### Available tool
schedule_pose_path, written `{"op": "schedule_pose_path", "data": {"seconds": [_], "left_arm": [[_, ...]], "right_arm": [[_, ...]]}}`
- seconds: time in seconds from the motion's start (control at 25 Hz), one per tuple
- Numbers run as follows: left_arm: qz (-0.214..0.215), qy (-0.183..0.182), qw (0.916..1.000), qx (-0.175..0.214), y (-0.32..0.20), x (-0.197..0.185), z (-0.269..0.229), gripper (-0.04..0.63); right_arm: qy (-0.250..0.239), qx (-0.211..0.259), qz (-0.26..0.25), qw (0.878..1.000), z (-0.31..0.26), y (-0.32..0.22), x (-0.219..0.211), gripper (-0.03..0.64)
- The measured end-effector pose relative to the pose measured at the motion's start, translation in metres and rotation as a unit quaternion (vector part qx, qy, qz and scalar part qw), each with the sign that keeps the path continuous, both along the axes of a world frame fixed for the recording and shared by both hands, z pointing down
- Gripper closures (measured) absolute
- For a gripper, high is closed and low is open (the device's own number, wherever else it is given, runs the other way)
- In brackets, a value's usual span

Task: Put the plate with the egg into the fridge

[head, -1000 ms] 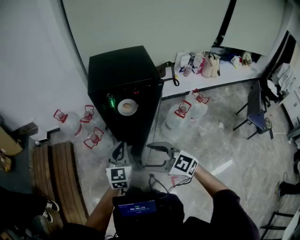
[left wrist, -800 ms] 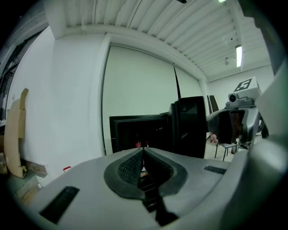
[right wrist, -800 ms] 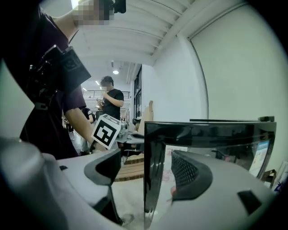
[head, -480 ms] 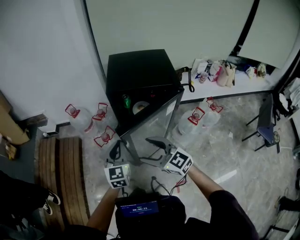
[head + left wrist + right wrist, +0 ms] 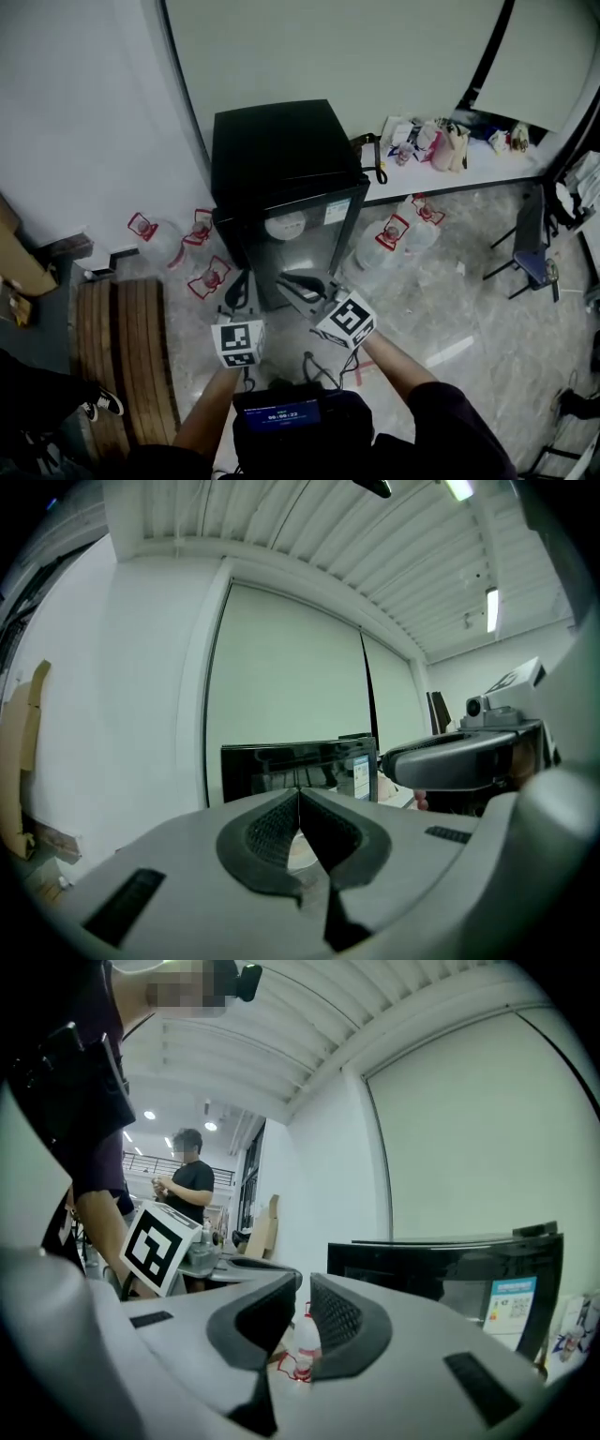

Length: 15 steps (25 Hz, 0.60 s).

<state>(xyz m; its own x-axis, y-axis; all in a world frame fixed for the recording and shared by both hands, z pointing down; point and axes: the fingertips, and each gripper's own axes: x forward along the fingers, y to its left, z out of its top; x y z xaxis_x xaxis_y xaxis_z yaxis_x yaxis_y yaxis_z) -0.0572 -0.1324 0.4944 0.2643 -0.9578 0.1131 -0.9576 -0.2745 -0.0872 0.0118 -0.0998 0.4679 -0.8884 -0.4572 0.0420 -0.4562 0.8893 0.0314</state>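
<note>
The black mini fridge (image 5: 281,178) stands against the wall with its glass door shut. The white plate with the egg (image 5: 286,225) shows through the glass on a shelf inside. My left gripper (image 5: 238,291) hovers low in front of the door's left side, jaws together and empty (image 5: 300,794). Just right of it, in front of the door, my right gripper (image 5: 296,285) is closing. A narrow gap remains between its pads and nothing is in it (image 5: 305,1283). Both gripper views look at the fridge front (image 5: 295,761) (image 5: 450,1269).
Large water bottles with red handles lie on the floor left (image 5: 155,239) and right (image 5: 389,234) of the fridge. A wooden bench (image 5: 122,356) is at my left. A white ledge (image 5: 441,155) holds bags and clutter. A chair (image 5: 525,234) stands far right. A person (image 5: 187,1194) stands behind.
The fridge door has swung from open to shut over the plate. My right gripper's jaws have come from wide apart to nearly together. Both grippers stay in front of the door.
</note>
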Motion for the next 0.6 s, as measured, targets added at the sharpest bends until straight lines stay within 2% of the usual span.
{"op": "schedule_pose_path", "data": {"seconds": [0.16,0.4,0.6], "left_arm": [[0.036,-0.001,0.9993,0.013,-0.009,0.025,-0.012,0.586],[0.063,0.002,0.9977,0.026,-0.016,0.052,-0.024,0.586],[0.069,0.002,0.9973,0.025,-0.018,0.063,-0.026,0.586]], "right_arm": [[0.009,0.013,0.027,1.000,-0.005,-0.011,0.003,0.607],[0.018,0.006,0.057,0.998,-0.005,-0.019,0.010,0.609],[-0.012,0.023,0.076,0.997,-0.010,-0.026,0.018,0.609]]}}
